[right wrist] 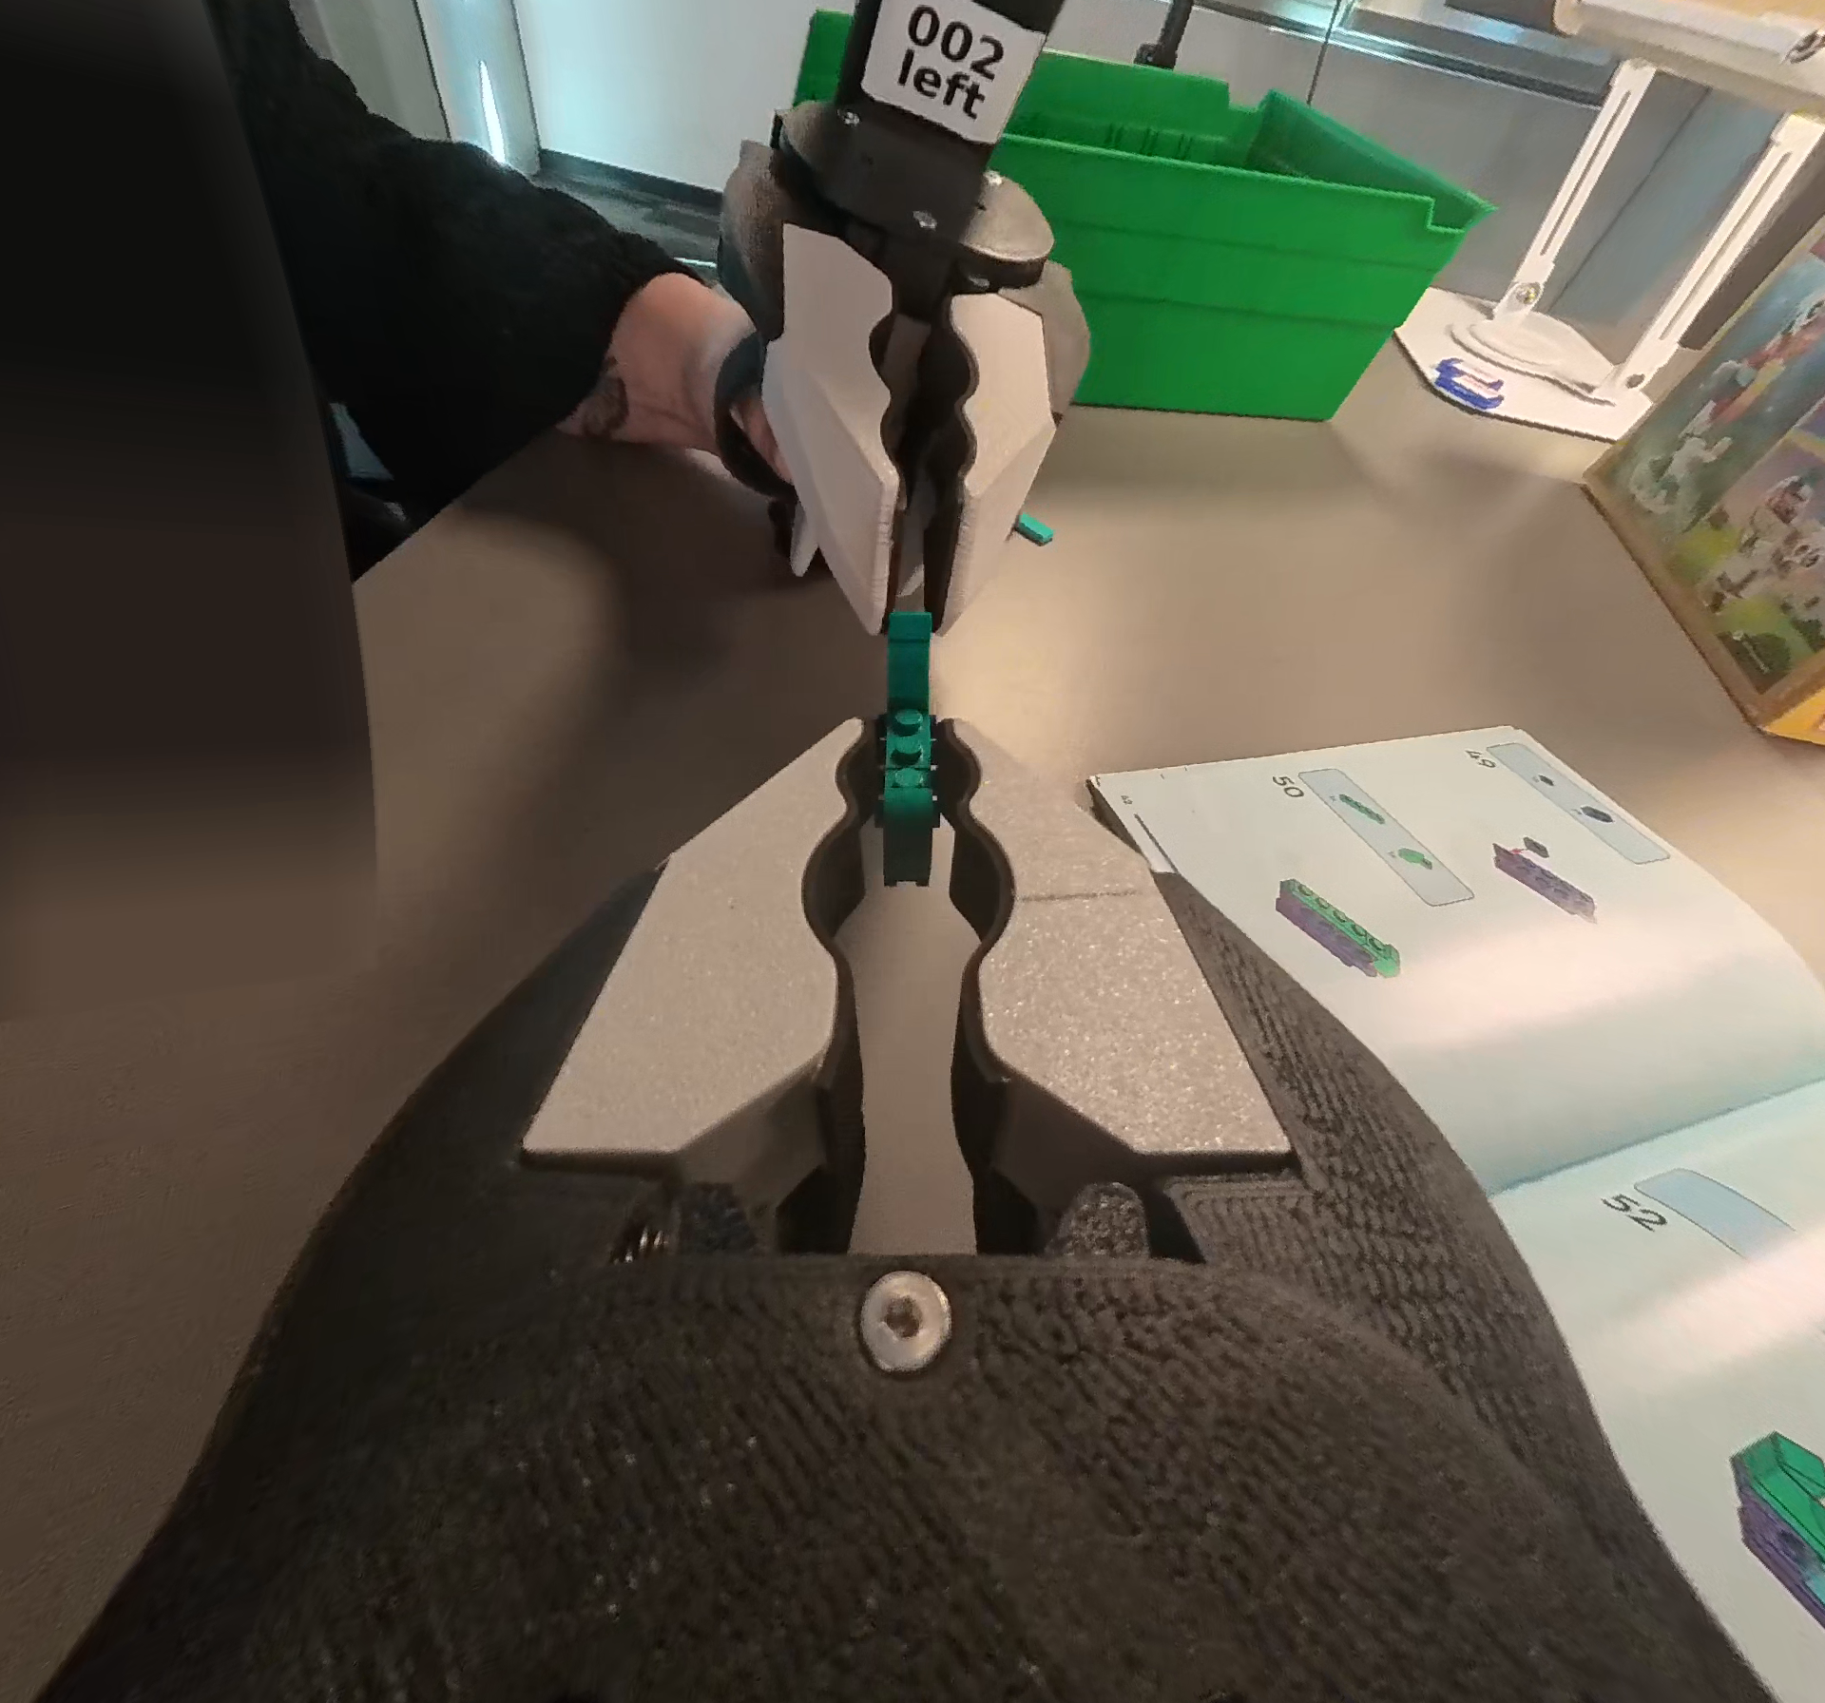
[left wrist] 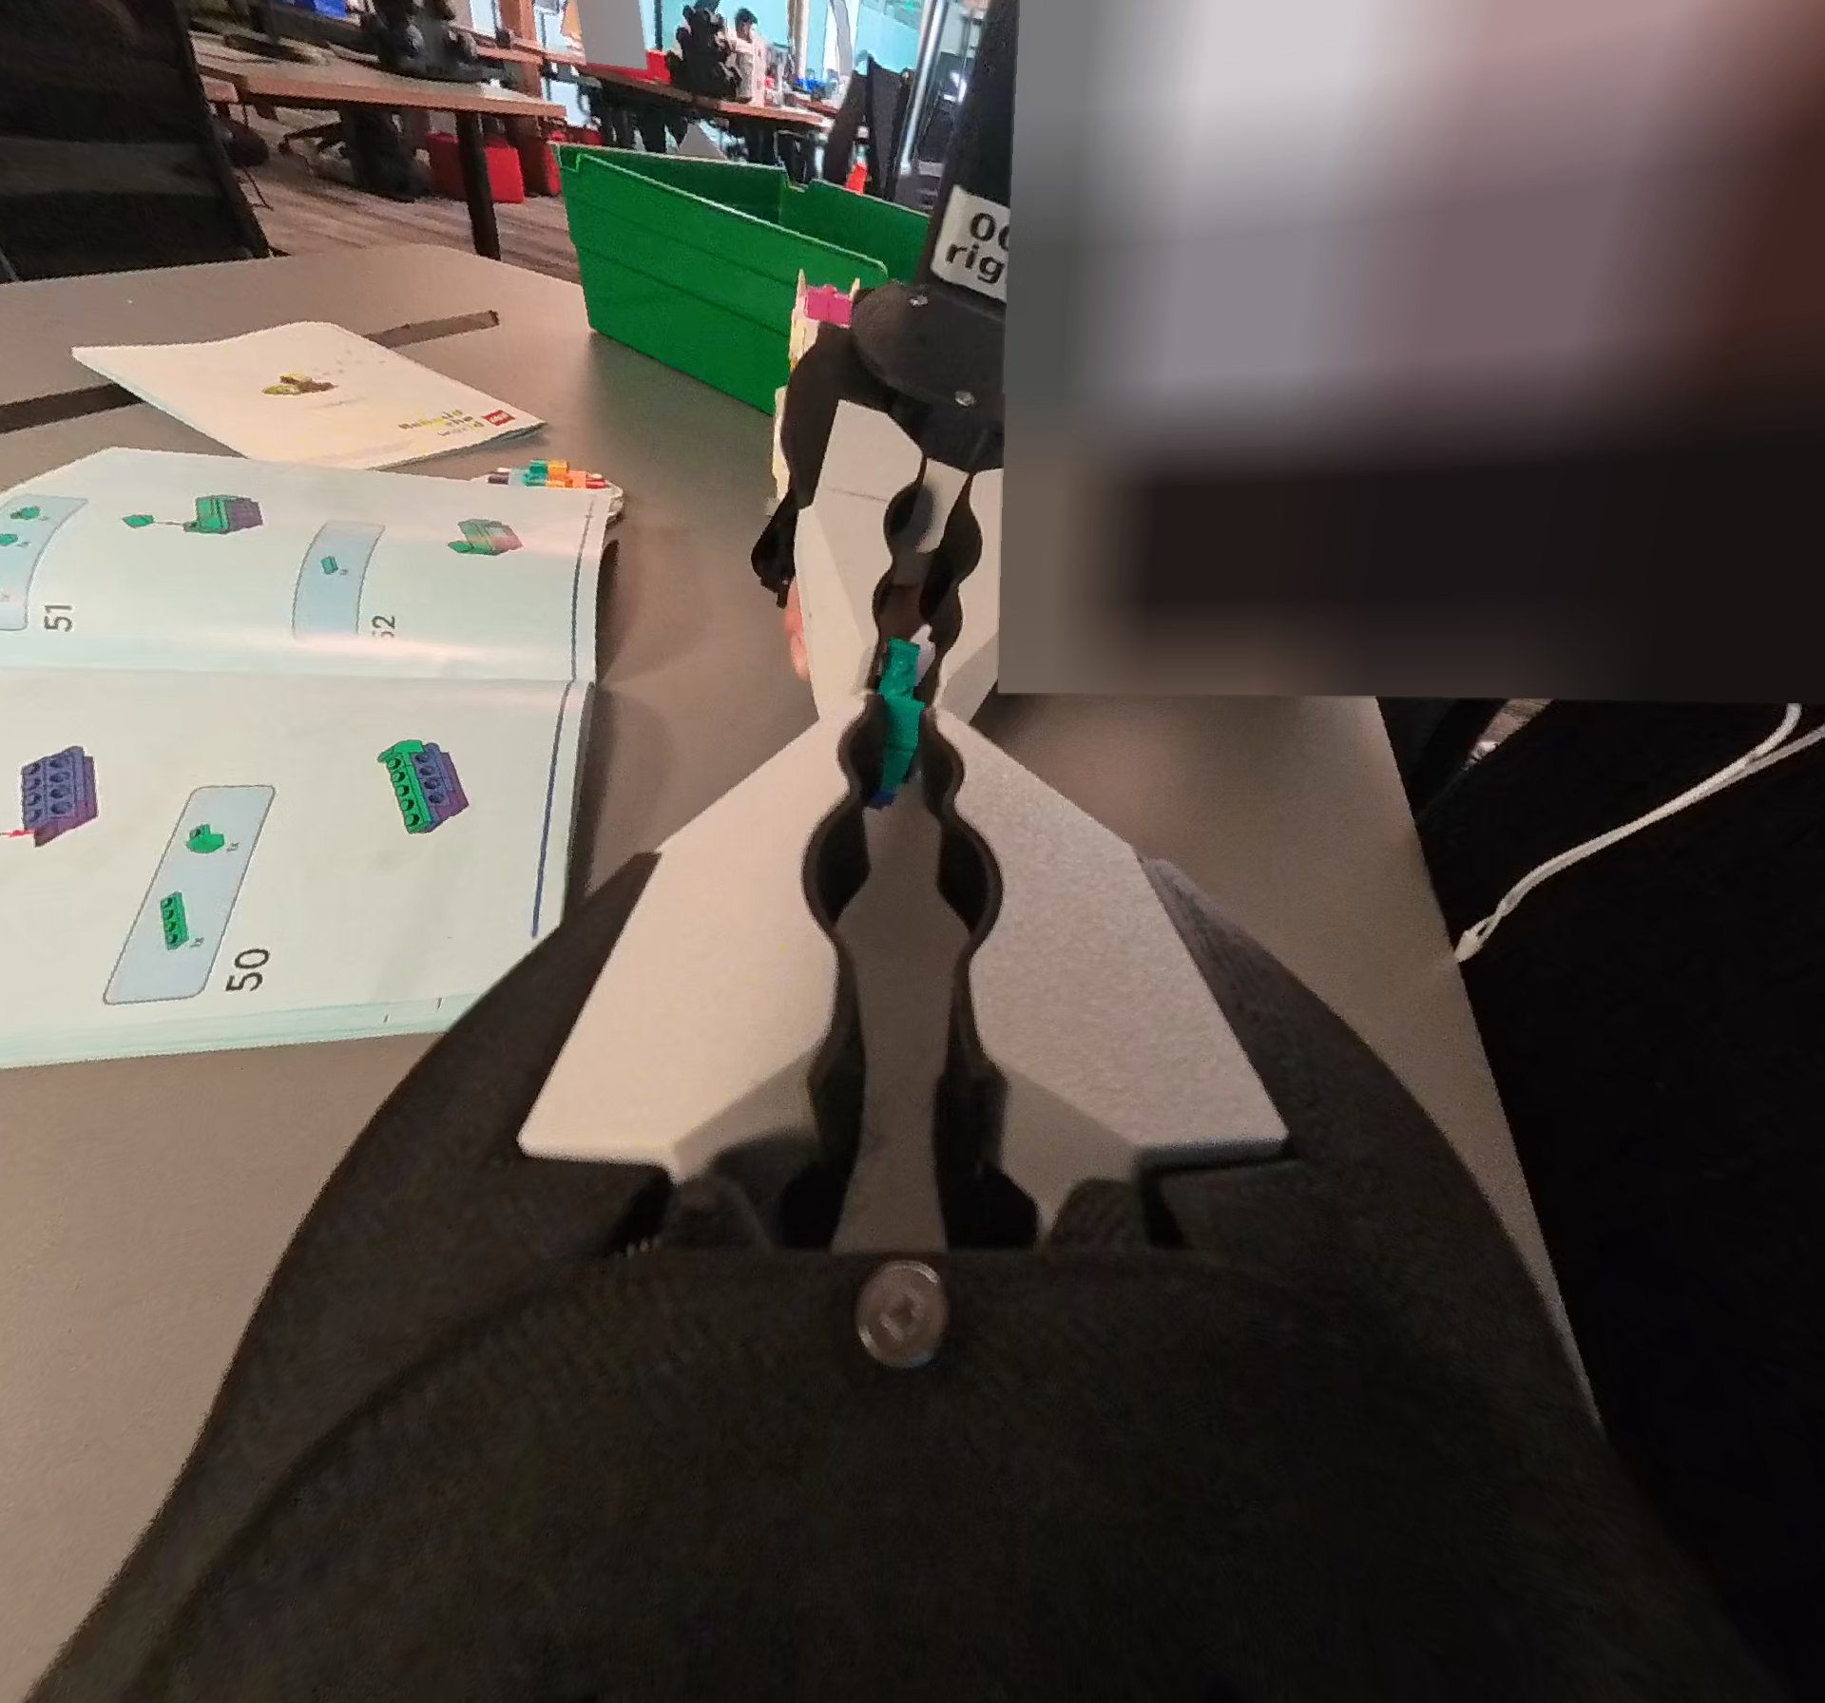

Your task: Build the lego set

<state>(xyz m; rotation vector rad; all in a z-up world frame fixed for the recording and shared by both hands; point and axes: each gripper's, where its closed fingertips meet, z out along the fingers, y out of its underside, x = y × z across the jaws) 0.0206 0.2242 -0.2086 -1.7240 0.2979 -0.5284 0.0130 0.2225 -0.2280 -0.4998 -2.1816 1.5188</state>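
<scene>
My left gripper (left wrist: 894, 718) is shut on a small teal lego piece (left wrist: 901, 732) and holds it above the grey table. My right gripper (left wrist: 904, 644) faces it tip to tip from the far side. In the right wrist view, my right gripper (right wrist: 907, 739) is shut on a teal studded plate (right wrist: 907, 772), studs facing up. The left gripper (right wrist: 909, 614) comes down from above with its teal piece (right wrist: 909, 668), whose lower end meets the plate's far end. A speck of blue shows under the piece in the left wrist view.
An open instruction booklet (left wrist: 296, 718) lies to the left; it also shows in the right wrist view (right wrist: 1481, 915). Behind are a closed booklet (left wrist: 316, 392), a few coloured bricks (left wrist: 553, 474), a green bin (right wrist: 1234, 254), a lego box (right wrist: 1728, 520), a white stand (right wrist: 1580, 273) and a loose teal piece (right wrist: 1037, 530). Both grippers' tips are close together, under 4 cm apart.
</scene>
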